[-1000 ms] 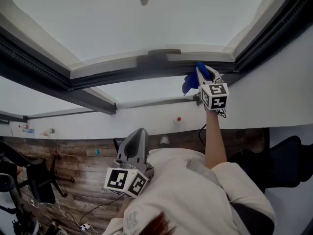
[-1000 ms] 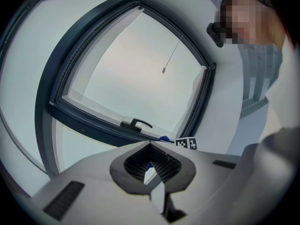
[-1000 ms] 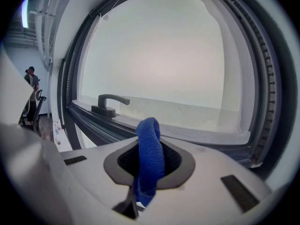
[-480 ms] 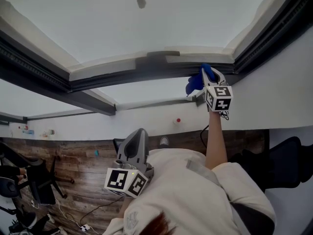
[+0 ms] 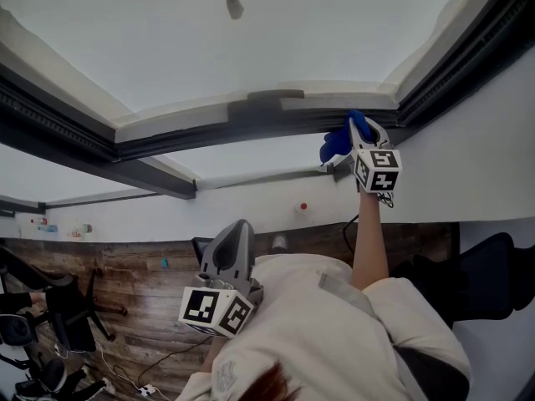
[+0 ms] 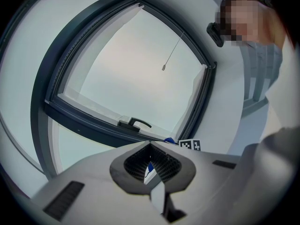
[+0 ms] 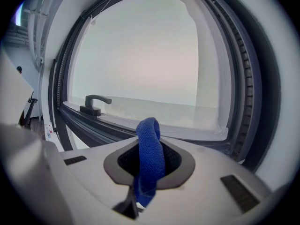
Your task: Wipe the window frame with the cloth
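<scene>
So here's where I'm at. My right gripper [image 5: 363, 132] is up in the upper right of the head view, arm stretched out straight, and it's clamped tight on a blue woven cloth strip [image 7: 149, 144]. In the right gripper view the cloth loops up out of the jaws dead centre, with its tail hanging down between them. The loop sits right in front of the bottom rail of the dark grey metal window frame [image 5: 209, 132], close to the frame's right-hand corner. In the head view the blue overlaps the dark rail, but I honestly can't tell if it's pressed on or just beside it.

The dark lever-style window handle [image 7: 96, 102] is off to the left of the cloth on the same rail, well apart from it.

My left gripper [image 5: 240, 226] is doing nothing. It's parked low in the centre of the head view, close to my pale sleeve [image 5: 368, 324], pointing up at the window. Its jaws are closed together with nothing in them.

Other stuff: a thin pull cord with a small weight [image 5: 235, 7] hangs at the top centre, there's wooden plank flooring [image 5: 125, 282] at lower left, and a black office chair [image 5: 71, 316] stands on it.
</scene>
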The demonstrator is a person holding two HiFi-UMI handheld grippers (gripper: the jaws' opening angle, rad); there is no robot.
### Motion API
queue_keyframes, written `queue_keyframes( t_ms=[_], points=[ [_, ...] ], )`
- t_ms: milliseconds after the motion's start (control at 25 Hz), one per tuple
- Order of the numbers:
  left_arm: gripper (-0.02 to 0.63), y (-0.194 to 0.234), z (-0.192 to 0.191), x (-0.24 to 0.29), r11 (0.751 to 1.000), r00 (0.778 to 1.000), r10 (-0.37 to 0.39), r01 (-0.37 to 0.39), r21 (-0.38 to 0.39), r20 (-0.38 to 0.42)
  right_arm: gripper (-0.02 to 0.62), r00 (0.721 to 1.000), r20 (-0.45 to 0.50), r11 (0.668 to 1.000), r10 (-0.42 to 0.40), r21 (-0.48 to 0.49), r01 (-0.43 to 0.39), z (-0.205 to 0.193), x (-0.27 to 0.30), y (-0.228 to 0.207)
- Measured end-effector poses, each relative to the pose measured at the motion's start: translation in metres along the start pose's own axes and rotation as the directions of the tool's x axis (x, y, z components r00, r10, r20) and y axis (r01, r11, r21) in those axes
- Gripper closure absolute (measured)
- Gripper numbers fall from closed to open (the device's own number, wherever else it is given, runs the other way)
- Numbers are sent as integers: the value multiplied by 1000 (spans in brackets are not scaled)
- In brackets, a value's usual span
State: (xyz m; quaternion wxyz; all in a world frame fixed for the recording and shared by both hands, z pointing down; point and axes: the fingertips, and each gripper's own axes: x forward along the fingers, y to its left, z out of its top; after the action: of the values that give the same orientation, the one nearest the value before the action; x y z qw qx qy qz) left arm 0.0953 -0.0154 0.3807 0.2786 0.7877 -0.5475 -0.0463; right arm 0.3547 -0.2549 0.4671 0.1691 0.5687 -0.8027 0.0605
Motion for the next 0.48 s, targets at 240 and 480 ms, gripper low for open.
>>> queue_keyframes(
  t_ms=[240,480],
  points=[
    [601,-1,-1,4,1000,1000,-6,6,-2,-5,541,1000,1,1000,-18,9,18,-2,-2,-9],
    [600,-1,0,8,1000,1000,-10,10,0,-6,541,999,0,999,-32,16,32,-2,-3,-16]
  ],
)
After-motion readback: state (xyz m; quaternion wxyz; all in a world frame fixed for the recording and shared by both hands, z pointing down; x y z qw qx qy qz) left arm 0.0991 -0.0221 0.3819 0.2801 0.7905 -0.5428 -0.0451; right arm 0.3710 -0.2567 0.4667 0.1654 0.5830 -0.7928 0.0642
